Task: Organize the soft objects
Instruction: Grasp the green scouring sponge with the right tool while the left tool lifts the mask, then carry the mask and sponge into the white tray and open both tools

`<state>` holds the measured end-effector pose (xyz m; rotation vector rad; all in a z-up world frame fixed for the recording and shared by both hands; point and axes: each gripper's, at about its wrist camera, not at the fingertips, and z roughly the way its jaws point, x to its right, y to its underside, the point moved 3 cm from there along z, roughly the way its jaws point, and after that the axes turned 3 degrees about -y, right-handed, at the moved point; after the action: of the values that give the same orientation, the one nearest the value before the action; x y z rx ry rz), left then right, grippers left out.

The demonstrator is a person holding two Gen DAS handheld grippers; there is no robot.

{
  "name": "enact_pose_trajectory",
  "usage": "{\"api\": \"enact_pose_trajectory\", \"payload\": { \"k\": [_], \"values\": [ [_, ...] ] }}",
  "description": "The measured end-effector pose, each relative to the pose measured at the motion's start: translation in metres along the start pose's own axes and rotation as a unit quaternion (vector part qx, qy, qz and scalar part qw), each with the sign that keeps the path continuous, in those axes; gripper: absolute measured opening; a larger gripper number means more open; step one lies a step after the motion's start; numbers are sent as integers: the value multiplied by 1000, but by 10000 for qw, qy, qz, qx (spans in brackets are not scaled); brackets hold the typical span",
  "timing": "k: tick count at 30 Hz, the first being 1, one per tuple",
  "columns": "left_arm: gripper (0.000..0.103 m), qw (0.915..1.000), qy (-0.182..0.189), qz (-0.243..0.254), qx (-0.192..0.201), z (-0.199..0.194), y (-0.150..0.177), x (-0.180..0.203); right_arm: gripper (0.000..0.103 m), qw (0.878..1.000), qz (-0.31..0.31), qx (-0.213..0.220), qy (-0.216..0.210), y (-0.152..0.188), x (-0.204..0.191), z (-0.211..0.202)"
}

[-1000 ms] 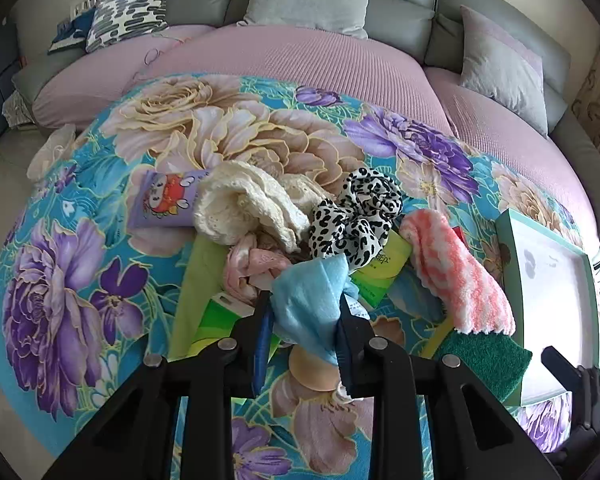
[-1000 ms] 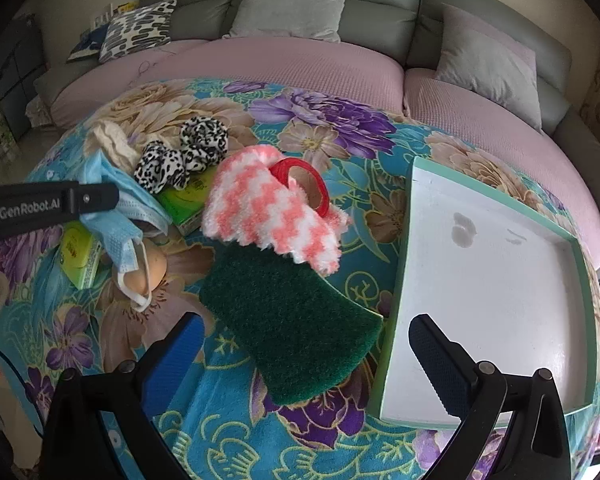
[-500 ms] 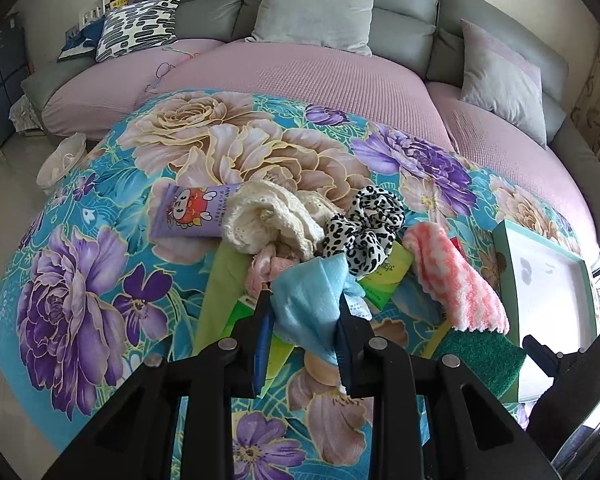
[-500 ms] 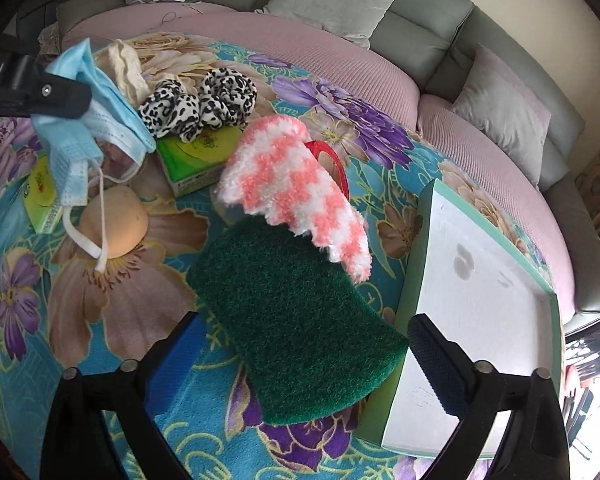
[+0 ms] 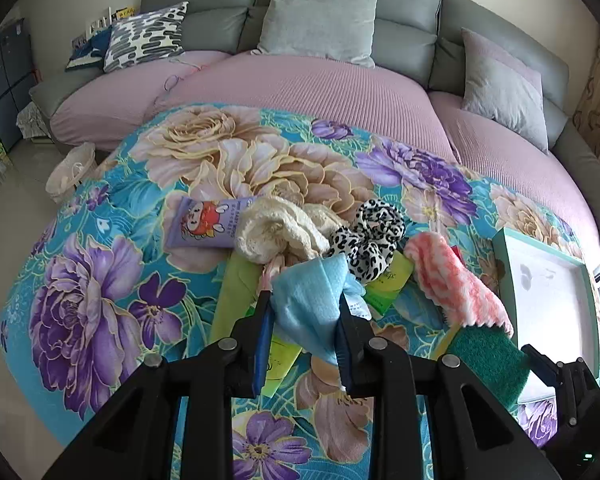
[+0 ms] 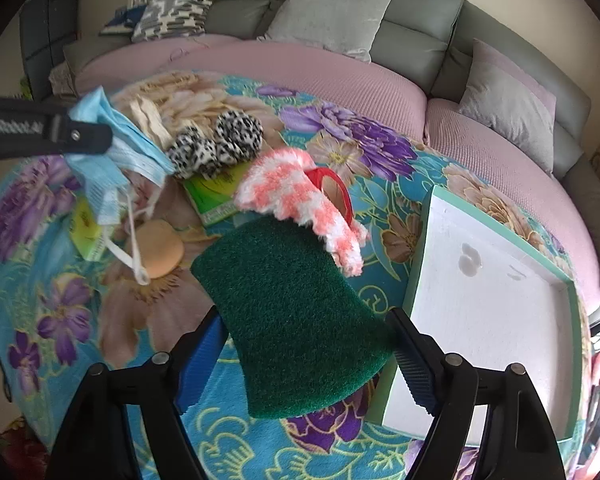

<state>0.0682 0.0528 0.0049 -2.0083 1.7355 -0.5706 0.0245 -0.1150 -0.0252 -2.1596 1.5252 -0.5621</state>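
Observation:
A light blue face mask (image 5: 312, 292) hangs in my left gripper (image 5: 304, 300), which is shut on it above the pile; its ear loops (image 6: 134, 256) dangle free. My right gripper (image 6: 304, 316) straddles a dark green scouring pad (image 6: 292, 320) on the floral blanket. Its jaws are closing, with the pad between them and the fingers at its two edges. A pink-and-white fluffy cloth (image 6: 296, 192) overlaps the pad's far end. Leopard-print scrunchies (image 5: 368, 236) and a cream knit piece (image 5: 276, 228) lie in the pile.
A white tray with a green rim (image 6: 416, 248) lies just right of the pad. A red tape ring (image 6: 336, 188), a green tissue pack (image 6: 216, 192), an orange puff (image 6: 158, 248) and a purple pack (image 5: 204, 228) lie around. Behind is the sofa (image 5: 300, 92).
My right gripper came down over the green pad and its jaws narrowed around it. My left gripper rose a little, still holding the mask.

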Motion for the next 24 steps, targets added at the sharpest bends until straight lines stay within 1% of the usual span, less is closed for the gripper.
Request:
{"api": "enact_pose_trajectory", "payload": {
  "k": [5, 12, 18, 24],
  "values": [
    [29, 9998, -40, 14, 210, -16, -3, 1, 81, 9987, 153, 291, -387, -2, 2, -25],
    [29, 9986, -62, 72, 527, -40, -5, 8, 80, 9951, 291, 671, -666, -3, 9, -57],
    [29, 9975, -83, 115, 698, -54, -6, 16, 80, 9907, 569, 948, -788, -1, 28, -76],
    [29, 9969, -59, 158, 765, -61, -5, 24, 80, 9886, 862, 1036, -676, 4, 49, -83]
  ]
}}
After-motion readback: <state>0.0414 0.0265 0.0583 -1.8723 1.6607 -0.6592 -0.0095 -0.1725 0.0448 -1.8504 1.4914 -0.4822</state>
